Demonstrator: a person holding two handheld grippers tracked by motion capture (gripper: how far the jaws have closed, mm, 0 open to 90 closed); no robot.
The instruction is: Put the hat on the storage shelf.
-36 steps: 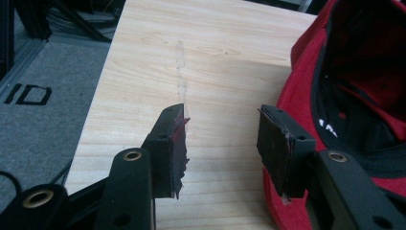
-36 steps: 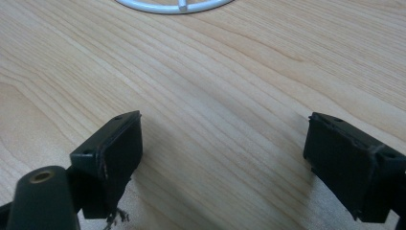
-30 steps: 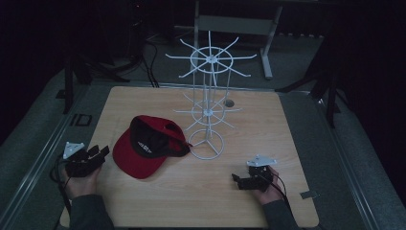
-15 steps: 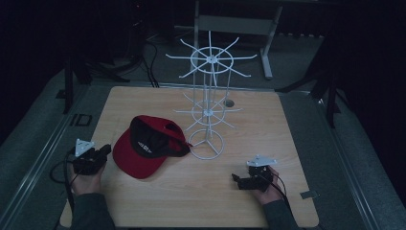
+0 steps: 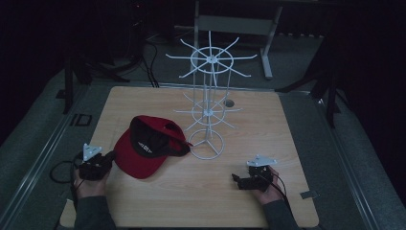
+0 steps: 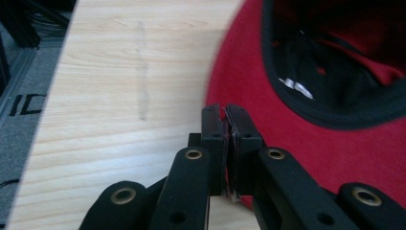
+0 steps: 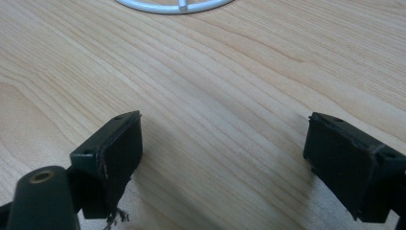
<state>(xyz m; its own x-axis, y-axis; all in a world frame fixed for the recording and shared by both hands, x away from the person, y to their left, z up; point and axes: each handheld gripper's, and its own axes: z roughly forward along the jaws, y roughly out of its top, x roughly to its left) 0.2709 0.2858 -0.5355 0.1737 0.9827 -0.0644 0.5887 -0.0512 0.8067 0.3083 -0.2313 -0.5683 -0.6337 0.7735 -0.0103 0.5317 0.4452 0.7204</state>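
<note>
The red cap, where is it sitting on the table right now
In the high view the red cap lies upside down on the left half of the table, between the left gripper and the white wire rack, touching the rack's ring base.

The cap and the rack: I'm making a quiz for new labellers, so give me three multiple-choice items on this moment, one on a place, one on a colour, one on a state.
1. Where does the cap lie relative to the rack?
A. left of its base
B. hung on its top ring
C. behind it

2. What colour is the rack?
A. black
B. white
C. red

3. How does the left hand-held gripper stand?
A. wide open over bare wood
B. shut at the cap's brim edge
C. clamped on the rack

Key: 1 A, the high view shows the cap on the table left of the base ring. 2 B, its wires are white. 3 B, the left gripper view shows the jaws together at the red brim.
</note>
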